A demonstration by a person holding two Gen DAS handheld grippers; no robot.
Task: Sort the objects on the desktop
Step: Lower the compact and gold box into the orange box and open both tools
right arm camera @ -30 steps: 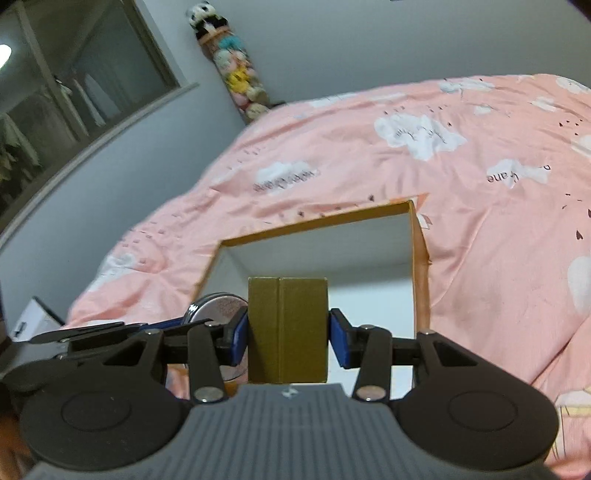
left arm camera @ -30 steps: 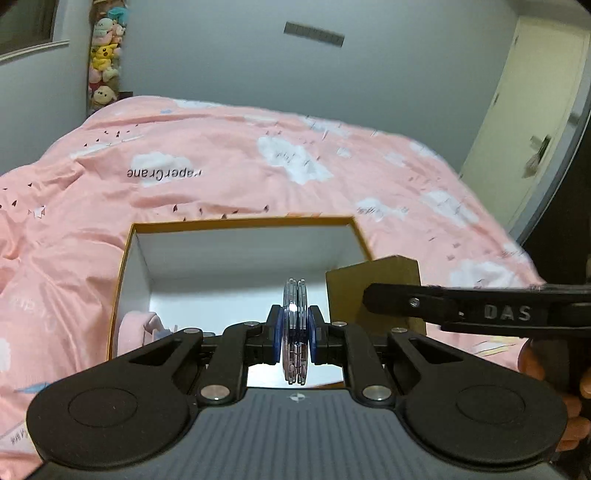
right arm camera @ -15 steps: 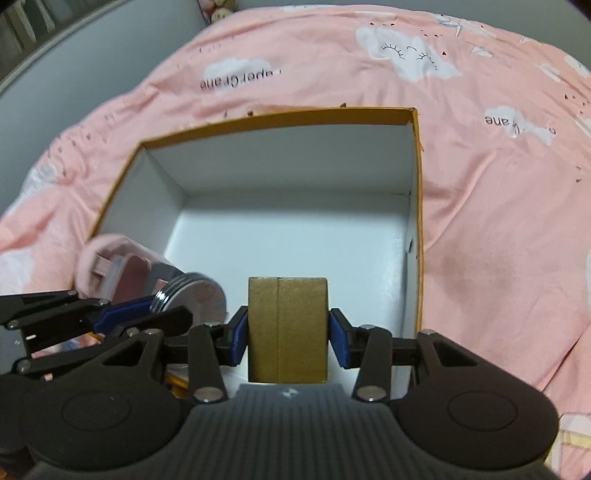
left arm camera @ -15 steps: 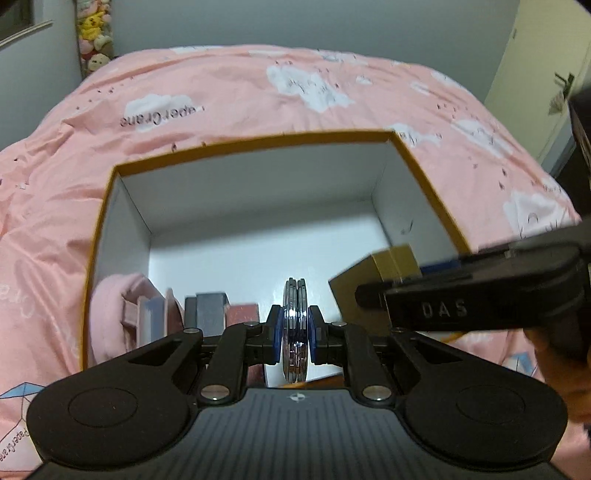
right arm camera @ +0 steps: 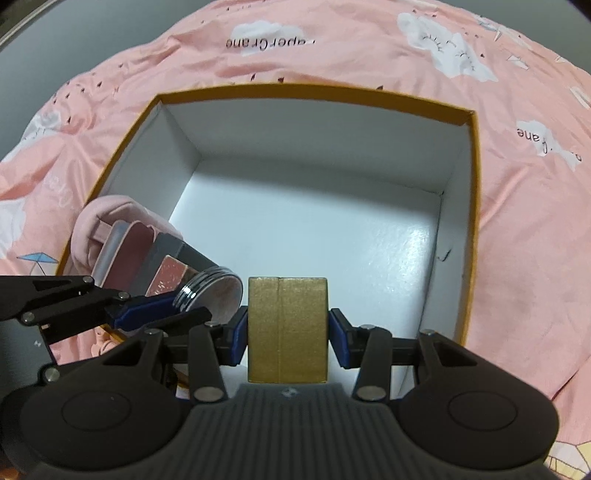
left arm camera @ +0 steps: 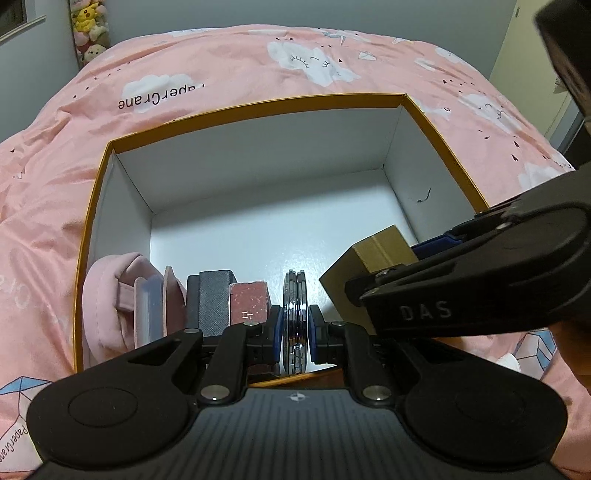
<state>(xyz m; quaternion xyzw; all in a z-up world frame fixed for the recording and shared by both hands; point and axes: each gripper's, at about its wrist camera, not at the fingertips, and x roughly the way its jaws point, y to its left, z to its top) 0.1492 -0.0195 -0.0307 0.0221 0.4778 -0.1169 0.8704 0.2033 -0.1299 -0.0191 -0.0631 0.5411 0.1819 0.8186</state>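
My left gripper is shut on a round silver compact, held on edge over the near end of an open orange-rimmed box with a white inside. In the right wrist view that compact shows at the left, between blue pads. My right gripper is shut on a small gold box, low over the near right part of the same open box. The gold box and the right gripper also appear at the right of the left wrist view, close beside the compact.
Standing along the box's near left wall are a pink pouch, a pale case, a grey box and a dark red box. The box rests on a pink quilt. Plush toys line the far wall.
Both grippers have come down and tipped forward over the open box, each still holding its object. The box interior and the items along its near wall have come into full view.
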